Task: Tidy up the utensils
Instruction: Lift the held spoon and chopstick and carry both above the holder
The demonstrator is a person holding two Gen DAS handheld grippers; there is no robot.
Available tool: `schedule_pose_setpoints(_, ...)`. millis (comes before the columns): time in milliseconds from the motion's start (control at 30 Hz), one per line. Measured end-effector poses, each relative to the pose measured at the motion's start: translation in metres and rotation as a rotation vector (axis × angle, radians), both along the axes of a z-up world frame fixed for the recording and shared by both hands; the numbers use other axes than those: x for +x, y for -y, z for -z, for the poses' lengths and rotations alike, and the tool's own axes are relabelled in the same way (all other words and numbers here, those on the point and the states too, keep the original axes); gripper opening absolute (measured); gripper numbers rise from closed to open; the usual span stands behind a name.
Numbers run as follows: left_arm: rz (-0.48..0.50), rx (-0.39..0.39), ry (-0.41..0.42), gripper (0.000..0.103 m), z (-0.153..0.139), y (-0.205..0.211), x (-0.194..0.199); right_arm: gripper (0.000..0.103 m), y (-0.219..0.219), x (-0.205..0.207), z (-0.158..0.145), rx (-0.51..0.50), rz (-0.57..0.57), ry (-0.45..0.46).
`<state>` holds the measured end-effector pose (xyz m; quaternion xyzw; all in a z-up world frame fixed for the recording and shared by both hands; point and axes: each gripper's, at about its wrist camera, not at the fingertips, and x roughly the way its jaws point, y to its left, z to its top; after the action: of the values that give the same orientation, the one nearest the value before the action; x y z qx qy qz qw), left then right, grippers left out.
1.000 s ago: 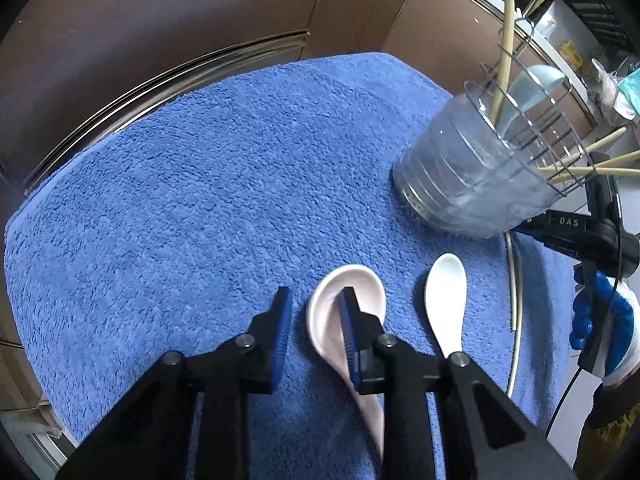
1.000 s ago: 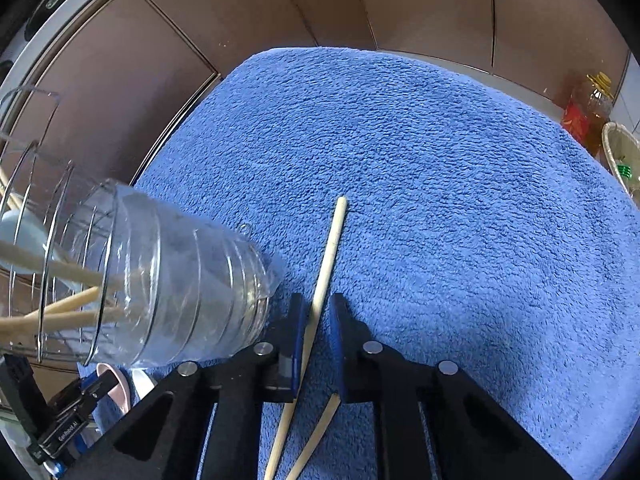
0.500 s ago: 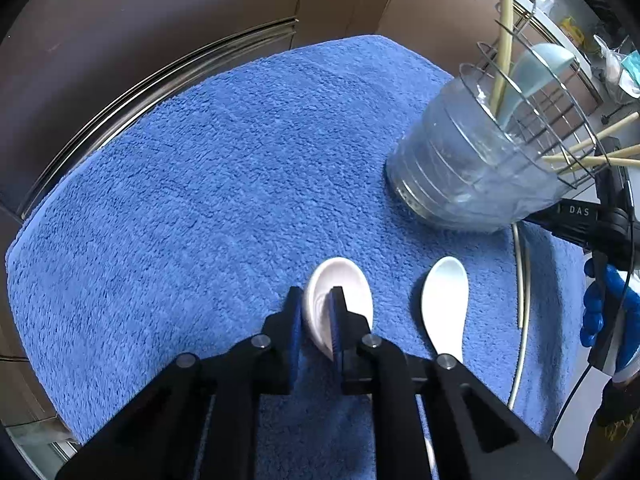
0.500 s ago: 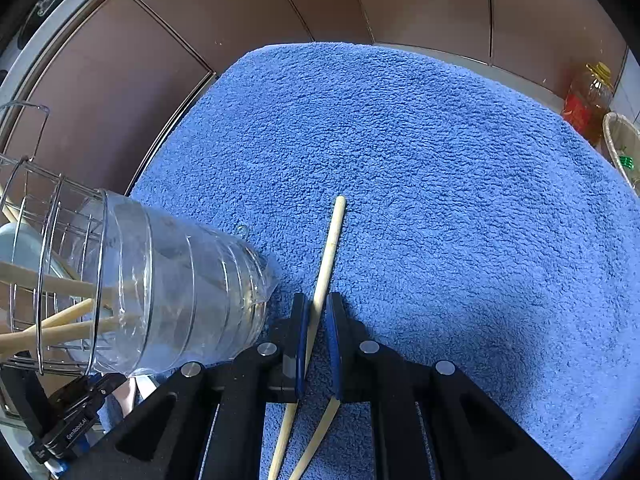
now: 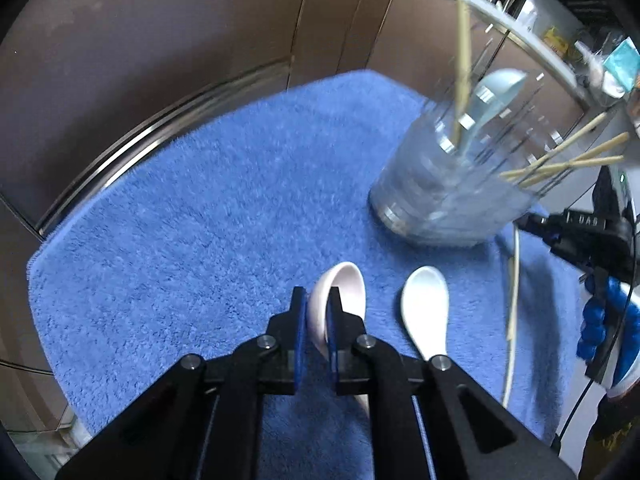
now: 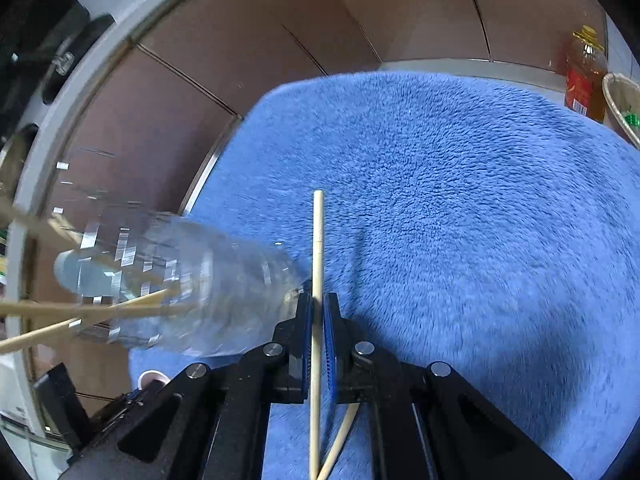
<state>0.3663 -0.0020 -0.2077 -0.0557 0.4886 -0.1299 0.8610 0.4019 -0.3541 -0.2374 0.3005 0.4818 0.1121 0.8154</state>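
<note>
My left gripper (image 5: 316,296) has its jaws closing, and the blue pads press the rim of a pink ceramic spoon (image 5: 348,284), tilted up off the blue towel (image 5: 192,240). A white spoon (image 5: 426,304) lies just to its right. My right gripper (image 6: 318,304) is shut on a bamboo chopstick (image 6: 319,240) that points away from me, its shadow on the towel. A second chopstick (image 6: 340,440) lies under that gripper. The wire-and-clear-plastic utensil holder (image 5: 452,184) stands at the right with chopsticks and a pale blue spoon in it; in the right wrist view the holder (image 6: 192,280) is at the left, blurred.
Brown cabinet fronts (image 5: 160,60) with a metal trim surround the towel. An oil bottle (image 6: 584,76) and a woven basket (image 6: 620,100) stand past the towel's far right corner. A blue-gloved hand (image 5: 600,320) holds the right gripper at the towel's right edge.
The left jaws closed from wide open onto the pink spoon's rim and lifted it. The right gripper rose and rolled with its chopstick, which now points straight ahead.
</note>
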Motion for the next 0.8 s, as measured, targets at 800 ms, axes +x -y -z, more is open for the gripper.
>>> schedule_pose_setpoints(800, -0.050, -0.062, 0.231, 0.008, -0.093, -0.028, -0.101, 0.006, -0.001, -0.143, -0.106, 0.034, 0.006, 0.313)
